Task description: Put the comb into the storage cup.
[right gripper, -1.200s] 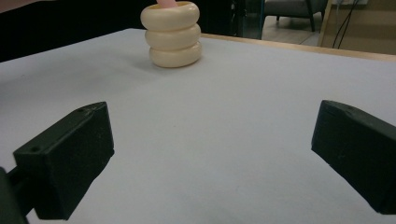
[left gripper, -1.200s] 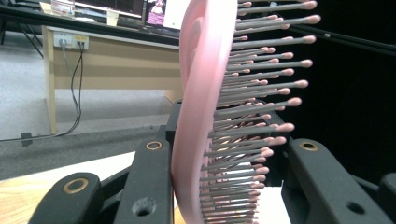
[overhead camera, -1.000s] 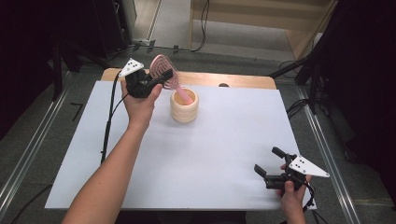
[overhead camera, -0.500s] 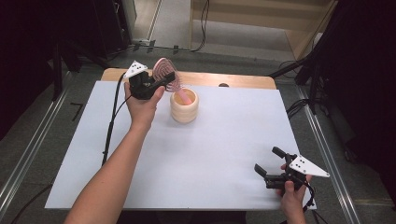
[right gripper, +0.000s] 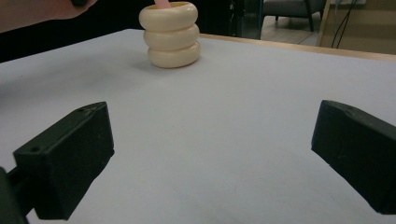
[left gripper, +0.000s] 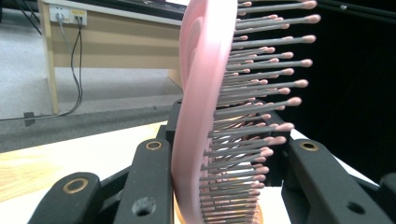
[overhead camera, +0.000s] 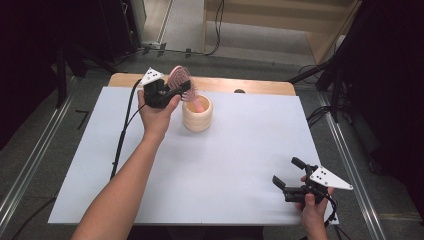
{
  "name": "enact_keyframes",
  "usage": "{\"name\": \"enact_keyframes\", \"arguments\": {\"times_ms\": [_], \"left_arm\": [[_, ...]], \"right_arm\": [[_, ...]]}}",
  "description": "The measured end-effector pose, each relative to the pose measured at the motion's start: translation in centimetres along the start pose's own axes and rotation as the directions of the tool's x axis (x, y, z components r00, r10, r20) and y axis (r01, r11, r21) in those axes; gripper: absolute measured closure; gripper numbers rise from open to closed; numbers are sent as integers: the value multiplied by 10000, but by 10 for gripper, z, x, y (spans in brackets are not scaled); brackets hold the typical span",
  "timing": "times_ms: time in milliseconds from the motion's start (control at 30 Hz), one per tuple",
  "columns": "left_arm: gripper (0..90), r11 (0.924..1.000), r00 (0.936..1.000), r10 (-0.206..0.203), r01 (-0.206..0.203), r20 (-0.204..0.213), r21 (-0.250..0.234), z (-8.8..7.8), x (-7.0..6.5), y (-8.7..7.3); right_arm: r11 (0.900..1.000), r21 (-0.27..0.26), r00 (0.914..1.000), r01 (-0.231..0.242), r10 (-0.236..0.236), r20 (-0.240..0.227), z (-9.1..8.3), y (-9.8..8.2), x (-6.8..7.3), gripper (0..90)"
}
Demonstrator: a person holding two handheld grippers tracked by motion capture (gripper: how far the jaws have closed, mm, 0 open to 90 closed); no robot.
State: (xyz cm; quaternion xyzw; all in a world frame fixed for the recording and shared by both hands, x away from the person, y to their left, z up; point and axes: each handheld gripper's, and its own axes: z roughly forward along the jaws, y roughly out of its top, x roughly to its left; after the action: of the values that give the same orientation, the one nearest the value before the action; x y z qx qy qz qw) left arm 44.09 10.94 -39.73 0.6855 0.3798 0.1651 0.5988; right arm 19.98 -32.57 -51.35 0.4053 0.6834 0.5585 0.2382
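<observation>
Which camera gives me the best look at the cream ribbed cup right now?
The right gripper view: the cream ribbed cup stands whole and unblocked, its three stacked rings clear. The high view shows the cup from above, with the pink hairbrush at its rim. The left gripper view catches a sliver behind the bristles.

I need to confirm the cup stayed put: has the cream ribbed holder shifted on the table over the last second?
No. The cream ribbed holder stands equally near the table's wooden far edge.

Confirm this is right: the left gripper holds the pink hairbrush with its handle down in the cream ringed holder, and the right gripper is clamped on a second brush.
Not quite. The right gripper is open and holds nothing, as the right gripper view shows.
</observation>
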Motion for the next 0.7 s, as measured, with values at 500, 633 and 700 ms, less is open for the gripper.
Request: {"name": "enact_keyframes", "arguments": {"times_ms": [500,633,700], "left_arm": [[646,9991,9992,-378,380,-112,199,5,7,-12],[646,9984,9987,-506,508,-70,247,6,8,-14],[646,9979,9982,-592,594,-65,272,7,8,-15]], "right_arm": [[10000,-8,10000,15,-15,18,0,0,0,0],[10000,-3,10000,32,-32,21,0,0,0,0],[10000,3,10000,33,-33,25,0,0,0,0]]}}
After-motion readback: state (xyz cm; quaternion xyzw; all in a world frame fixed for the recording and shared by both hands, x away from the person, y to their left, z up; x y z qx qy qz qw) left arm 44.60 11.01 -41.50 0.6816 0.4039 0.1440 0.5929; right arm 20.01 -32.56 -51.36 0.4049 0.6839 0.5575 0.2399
